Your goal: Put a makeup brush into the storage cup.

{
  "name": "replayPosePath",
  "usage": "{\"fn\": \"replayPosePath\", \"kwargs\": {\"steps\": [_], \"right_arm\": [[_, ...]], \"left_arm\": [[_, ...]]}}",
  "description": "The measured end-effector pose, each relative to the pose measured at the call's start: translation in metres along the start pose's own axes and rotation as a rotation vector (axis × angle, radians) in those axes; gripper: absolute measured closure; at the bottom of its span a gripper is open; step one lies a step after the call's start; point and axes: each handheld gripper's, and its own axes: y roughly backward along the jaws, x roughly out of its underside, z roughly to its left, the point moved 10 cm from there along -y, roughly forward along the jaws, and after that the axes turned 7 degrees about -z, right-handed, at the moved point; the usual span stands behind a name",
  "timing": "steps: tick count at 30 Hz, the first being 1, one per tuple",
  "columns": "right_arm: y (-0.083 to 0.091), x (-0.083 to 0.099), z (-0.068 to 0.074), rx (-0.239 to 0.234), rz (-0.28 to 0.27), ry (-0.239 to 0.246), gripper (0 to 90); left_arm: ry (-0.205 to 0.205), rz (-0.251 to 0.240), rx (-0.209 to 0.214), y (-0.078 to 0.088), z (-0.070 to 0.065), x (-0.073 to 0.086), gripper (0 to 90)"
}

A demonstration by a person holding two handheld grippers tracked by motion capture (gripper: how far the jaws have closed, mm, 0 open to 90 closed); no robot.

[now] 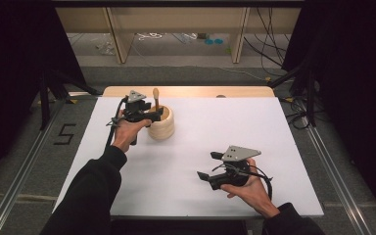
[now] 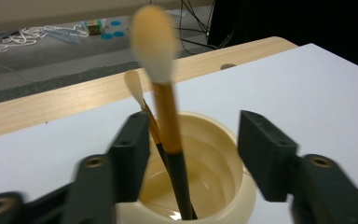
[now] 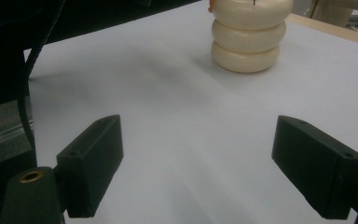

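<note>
I take the cream ribbed holder [image 1: 160, 125] as my landmark; it stands on the white table [image 1: 200, 161], toward the far left part of it. My left gripper [image 1: 152, 113] sits right at the holder's near-left side, level with its rim, the hand [image 1: 126, 133] behind it gripping the body. In the left gripper view I look straight over the holder's [image 2: 223, 186] open mouth: two brushes stand in it. The nearer brush [image 2: 165, 116] has a dark lower handle, an orange-brown upper part and a pale rounded tip, and it leans slightly toward the left side of that view. A second, thinner brush [image 2: 137, 91] rises behind it, close against the left jaw. The jaws stand apart on either side of the brushes, above the holder's rim; the right one is well clear of the nearer brush, and I see no pad pressing on its handle, so the left gripper is open with the brush loose between the jaws.

My right gripper [image 1: 210, 169] hovers well apart from the holder, to its near right, over bare table, held in my right hand [image 1: 247, 188]. In the right gripper view its jaws gape wide with nothing between them, and the holder [image 3: 248, 37] stands far ahead, its three stacked rings plain.
</note>
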Motion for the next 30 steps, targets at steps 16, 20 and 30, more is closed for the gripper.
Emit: {"fn": "replayPosePath", "kwargs": {"steps": [16,20,30], "right_arm": [[0.000,0.000,0.000,0.003,0.000,0.001,17.2],[0.000,-0.001,-0.001,0.004,-0.003,0.004,17.2],[0.001,-0.001,-0.001,0.003,-0.003,0.001,17.2]], "left_arm": [[0.032,-0.028,0.009,0.014,-0.001,-0.007,26.7],[0.026,-0.036,0.010,0.019,-0.002,-0.009,22.5],[0.075,-0.070,0.047,0.033,-0.013,-0.013,19.5]]}}
